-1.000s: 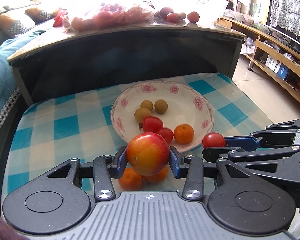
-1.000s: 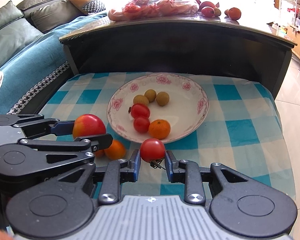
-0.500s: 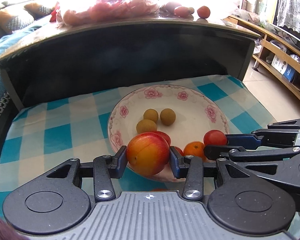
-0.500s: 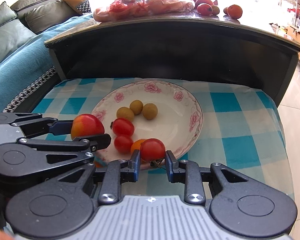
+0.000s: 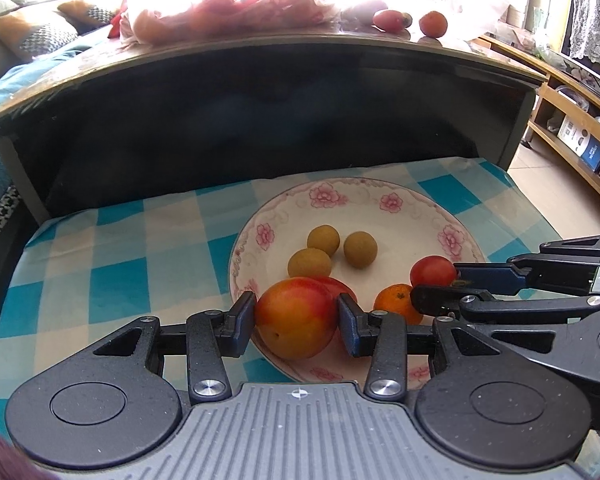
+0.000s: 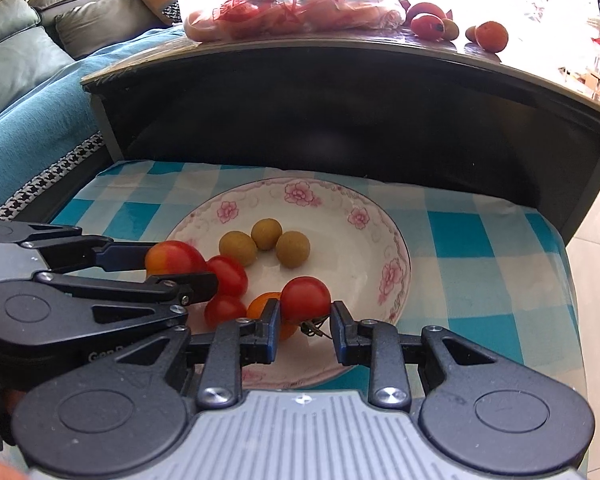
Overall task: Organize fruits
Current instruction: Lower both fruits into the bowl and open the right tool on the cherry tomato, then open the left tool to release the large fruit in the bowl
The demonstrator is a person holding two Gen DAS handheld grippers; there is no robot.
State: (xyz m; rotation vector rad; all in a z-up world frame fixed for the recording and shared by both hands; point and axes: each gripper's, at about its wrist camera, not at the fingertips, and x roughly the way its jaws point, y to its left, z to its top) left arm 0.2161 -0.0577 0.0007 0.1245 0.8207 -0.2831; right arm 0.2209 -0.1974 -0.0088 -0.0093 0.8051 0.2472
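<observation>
Over the plate point(image 5: 466, 242) of longans point(image 5: 360, 249), left gripper point(image 5: 297, 318) clamps a peach point(image 5: 294, 318), right gripper point(image 6: 305, 316) a tomato point(image 6: 305, 299).

Teal-covered sofa point(image 6: 32, 92) with cushions point(image 6: 100, 12) at left, wooden shelving point(image 5: 572, 136) and tiled floor point(image 5: 540, 184) at right, bright backlight

A red-orange plum point(image 5: 296, 318) and a cherry tomato point(image 6: 305, 299) hang above the floral plate point(image 6: 392, 276), which holds small fruits.
</observation>
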